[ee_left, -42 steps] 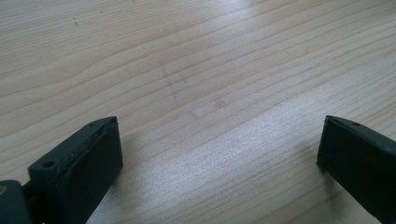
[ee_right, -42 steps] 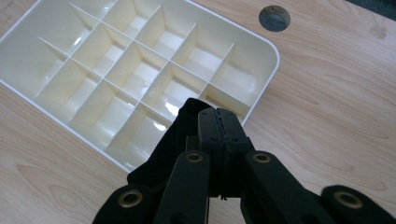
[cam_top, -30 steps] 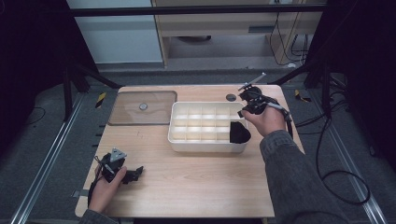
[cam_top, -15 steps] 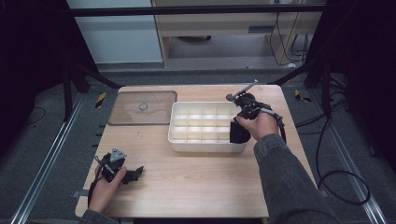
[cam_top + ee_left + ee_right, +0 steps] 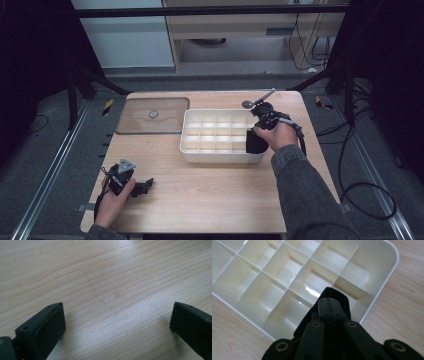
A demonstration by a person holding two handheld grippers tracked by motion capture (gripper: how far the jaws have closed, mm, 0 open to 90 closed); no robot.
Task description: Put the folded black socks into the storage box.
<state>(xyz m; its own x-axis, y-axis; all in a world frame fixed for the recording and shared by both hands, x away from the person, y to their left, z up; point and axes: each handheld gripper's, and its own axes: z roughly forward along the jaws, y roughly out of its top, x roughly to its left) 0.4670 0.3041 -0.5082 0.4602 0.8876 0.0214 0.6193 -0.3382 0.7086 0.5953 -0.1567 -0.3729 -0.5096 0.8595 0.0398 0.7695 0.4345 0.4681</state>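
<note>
A white compartment tray (image 5: 220, 156) (image 5: 395, 260) stands in the middle of the wooden table. My right gripper (image 5: 257, 135) (image 5: 328, 301) points down into the tray's near right corner, jaws pressed together on a soft black cloth (image 5: 255, 144) (image 5: 338, 296). The cloth drapes around the jaws and hangs into the corner compartment; its lower end is hidden. My left gripper (image 5: 142, 186) (image 5: 117, 310) rests at the table's front left, jaws wide apart over bare wood with nothing between them.
A clear flat lid (image 5: 152, 116) with a small knob lies left of the tray at the back. A small dark round thing (image 5: 246, 104) sits behind the tray's right end. Several compartments (image 5: 287, 267) of the tray hold nothing.
My right gripper has sunk with the black cloth, from above the tray's right end down into its near right corner. The left gripper has stayed put.
</note>
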